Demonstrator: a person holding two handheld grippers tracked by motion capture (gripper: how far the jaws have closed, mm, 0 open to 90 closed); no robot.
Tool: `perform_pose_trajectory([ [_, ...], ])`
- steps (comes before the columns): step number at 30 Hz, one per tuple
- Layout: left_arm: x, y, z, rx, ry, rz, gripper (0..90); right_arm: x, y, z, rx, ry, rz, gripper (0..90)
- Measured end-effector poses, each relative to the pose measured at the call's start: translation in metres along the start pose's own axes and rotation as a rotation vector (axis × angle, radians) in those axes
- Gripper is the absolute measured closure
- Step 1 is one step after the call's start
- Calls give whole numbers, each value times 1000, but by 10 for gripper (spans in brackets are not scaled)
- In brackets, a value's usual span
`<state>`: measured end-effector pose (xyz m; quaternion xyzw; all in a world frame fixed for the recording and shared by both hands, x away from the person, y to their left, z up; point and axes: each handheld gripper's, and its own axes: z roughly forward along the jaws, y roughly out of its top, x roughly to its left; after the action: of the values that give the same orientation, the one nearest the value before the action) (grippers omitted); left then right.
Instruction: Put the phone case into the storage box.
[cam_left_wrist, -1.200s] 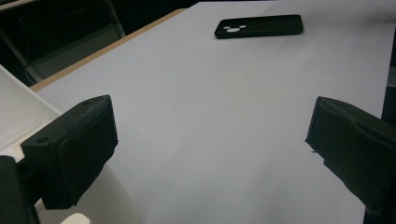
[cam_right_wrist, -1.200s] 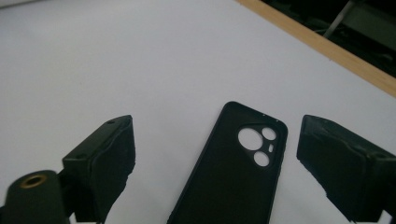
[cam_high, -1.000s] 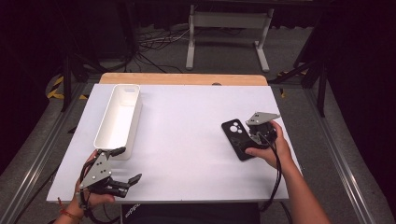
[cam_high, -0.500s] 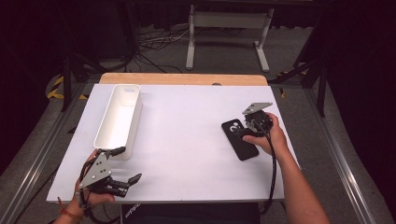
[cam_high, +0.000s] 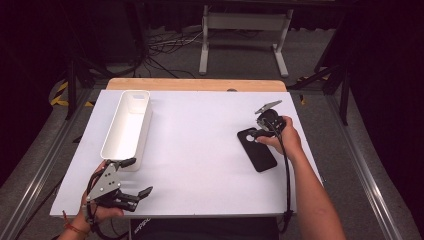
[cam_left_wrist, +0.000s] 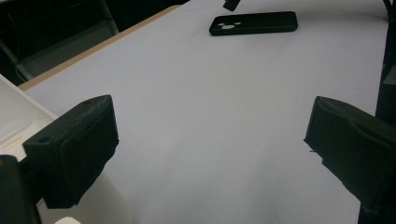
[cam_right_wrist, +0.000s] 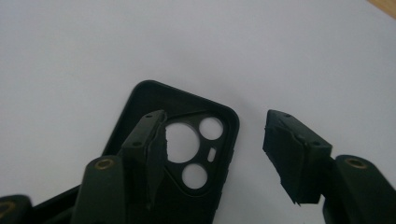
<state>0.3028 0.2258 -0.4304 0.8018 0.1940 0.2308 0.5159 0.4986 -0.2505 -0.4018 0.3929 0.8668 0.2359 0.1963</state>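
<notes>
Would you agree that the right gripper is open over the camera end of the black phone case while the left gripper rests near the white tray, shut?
Not quite: the left gripper is open, not shut; the left gripper view shows its jaws wide apart. The rest holds: the right gripper is open over the camera end of the black phone case, and the left one rests near the white tray.

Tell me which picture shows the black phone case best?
The right gripper view: the phone case is close up, with its camera holes plain and the right gripper open around its top corner. The high view shows the whole case, small, flat on the table. The left gripper view shows it far away.
</notes>
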Motion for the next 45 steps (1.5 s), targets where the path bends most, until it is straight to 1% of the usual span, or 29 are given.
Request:
perform_pose_trajectory([
  [1,0,0,0,0,-1,-1,30,-3,1,3,-8,18,36,426],
  [2,0,0,0,1,-3,-2,31,-5,2,4,-22,22,48,444],
  [3,0,-1,0,0,-4,-3,30,-7,4,6,-17,20,54,450],
  [5,0,-1,0,1,-3,-2,31,-8,5,8,-6,22,52,457],
  [6,0,-1,0,3,-3,0,31,-9,6,12,12,20,53,458],
  [7,0,-1,0,3,-4,0,31,-11,7,17,29,21,64,467],
  [9,0,-1,-1,4,-3,6,31,-13,8,21,53,23,73,482],
  [12,0,-1,-2,6,-12,-1,32,-15,9,25,63,33,79,510],
  [13,0,-1,-2,8,-11,0,32,-16,9,27,74,38,81,520],
  [15,0,-1,-2,9,-13,0,32,-19,8,31,98,37,94,545],
  [18,0,-1,-2,9,-15,0,32,-21,7,35,105,37,104,561],
  [22,1,-1,-3,8,-19,-1,33,-26,4,40,103,72,137,598],
  [23,1,-2,-3,1,-19,-5,33,-26,4,40,98,77,139,603],
  [27,1,-2,-2,2,-22,-9,33,-27,3,40,98,83,136,654],
  [32,0,-2,-2,7,-29,-7,33,-28,2,41,83,74,159,731],
  [36,1,-2,-2,10,-31,-5,33,-26,1,40,84,64,154,778],
  [40,0,-2,-2,11,-34,-9,33,-25,2,40,84,58,138,785],
  [43,0,-2,-2,18,-36,-7,33,-25,1,40,80,58,139,794],
  [45,0,-2,-1,13,-33,-9,34,-25,1,40,73,56,143,800],
])
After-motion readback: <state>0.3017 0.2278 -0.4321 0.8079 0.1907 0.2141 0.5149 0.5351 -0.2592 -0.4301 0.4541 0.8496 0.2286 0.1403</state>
